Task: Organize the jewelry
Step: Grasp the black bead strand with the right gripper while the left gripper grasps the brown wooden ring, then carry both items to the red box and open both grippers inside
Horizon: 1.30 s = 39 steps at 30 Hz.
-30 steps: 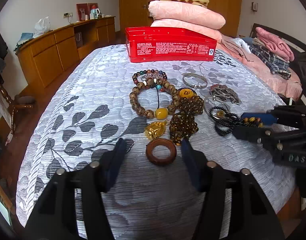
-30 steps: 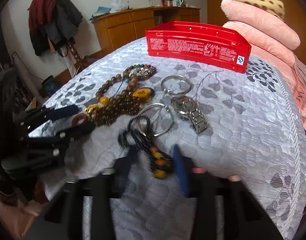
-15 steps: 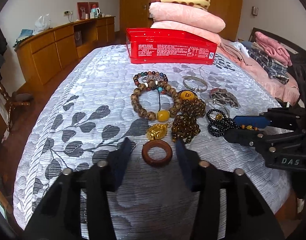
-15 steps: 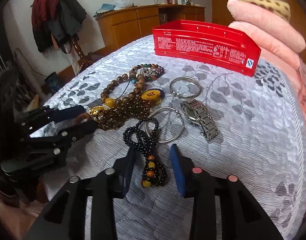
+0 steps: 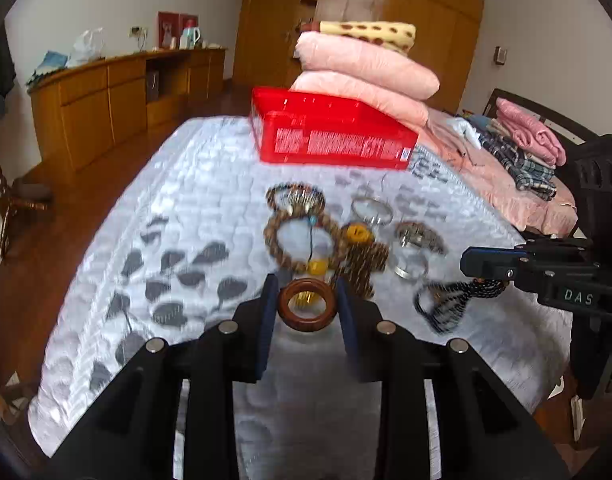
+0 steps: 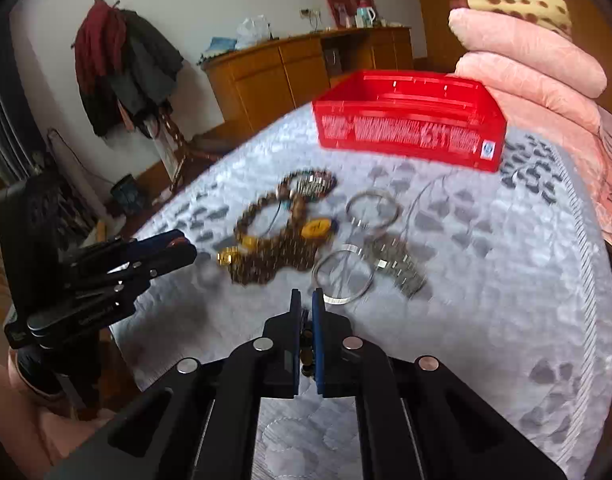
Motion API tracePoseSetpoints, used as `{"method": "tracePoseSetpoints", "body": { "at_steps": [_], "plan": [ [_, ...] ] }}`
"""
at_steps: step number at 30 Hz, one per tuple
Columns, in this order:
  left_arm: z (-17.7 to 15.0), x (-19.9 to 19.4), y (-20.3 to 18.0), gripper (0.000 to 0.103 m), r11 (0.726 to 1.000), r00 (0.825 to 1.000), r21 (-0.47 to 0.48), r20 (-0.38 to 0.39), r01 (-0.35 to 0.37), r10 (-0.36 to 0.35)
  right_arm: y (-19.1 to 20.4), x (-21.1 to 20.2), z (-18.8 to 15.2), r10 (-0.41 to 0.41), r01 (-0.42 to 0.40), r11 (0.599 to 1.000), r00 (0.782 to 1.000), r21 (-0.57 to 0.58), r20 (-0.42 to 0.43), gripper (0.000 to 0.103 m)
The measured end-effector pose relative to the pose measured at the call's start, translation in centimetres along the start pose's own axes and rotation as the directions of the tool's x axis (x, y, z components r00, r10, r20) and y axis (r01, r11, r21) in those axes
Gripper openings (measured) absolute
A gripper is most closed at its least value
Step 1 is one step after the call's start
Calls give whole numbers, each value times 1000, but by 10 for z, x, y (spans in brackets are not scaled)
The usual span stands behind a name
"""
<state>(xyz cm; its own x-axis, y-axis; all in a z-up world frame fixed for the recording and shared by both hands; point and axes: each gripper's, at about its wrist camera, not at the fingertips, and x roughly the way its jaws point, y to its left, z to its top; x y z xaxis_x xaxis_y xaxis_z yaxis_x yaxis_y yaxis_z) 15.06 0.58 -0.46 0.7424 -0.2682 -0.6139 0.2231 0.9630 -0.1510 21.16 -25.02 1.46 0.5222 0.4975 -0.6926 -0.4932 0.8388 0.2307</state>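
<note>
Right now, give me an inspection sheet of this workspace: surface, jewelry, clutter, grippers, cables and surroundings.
Surface: bed with grey leaf-print quilt.
Job's things: red box, open, at the far end; bead bracelets, silver bangles and watch lying loose.
Clutter: folded pink bedding, clothes.
Grippers: left gripper shut on wooden ring; right gripper shut on black bead strand, which hangs lifted.
Cables: nothing seen.
Surroundings: sideboard, coat rack.

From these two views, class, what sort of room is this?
Most likely a bedroom: a bed with a quilted cover, stacked pink pillows, and coats on a stand.
</note>
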Motion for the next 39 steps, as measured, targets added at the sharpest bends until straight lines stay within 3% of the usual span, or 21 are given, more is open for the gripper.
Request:
{"method": "tracePoseSetpoints", "body": {
  "at_steps": [12, 18, 23, 31, 39],
  "plan": [
    [18, 18, -3, 28, 1000, 1000, 6, -12, 26, -26, -25, -4, 6, -16, 16, 999, 1000, 48, 5, 5],
    [52, 23, -8, 28, 997, 997, 37, 36, 68, -70, -35, -23, 45, -48, 48, 999, 996, 13, 72, 5],
    [108, 39, -16, 28, 992, 992, 100, 91, 75, -84, -55, -28, 95, -76, 76, 997, 989, 5, 124, 5],
    [200, 119, -19, 29, 992, 992, 107, 95, 72, -82, -104, 10, 182, -97, 89, 995, 980, 52, 176, 5],
    [223, 197, -13, 29, 994, 999, 99, 7, 40, -41, -149, 83, 215, -92, 77, 990, 988, 122, 123, 5]
  ]
}}
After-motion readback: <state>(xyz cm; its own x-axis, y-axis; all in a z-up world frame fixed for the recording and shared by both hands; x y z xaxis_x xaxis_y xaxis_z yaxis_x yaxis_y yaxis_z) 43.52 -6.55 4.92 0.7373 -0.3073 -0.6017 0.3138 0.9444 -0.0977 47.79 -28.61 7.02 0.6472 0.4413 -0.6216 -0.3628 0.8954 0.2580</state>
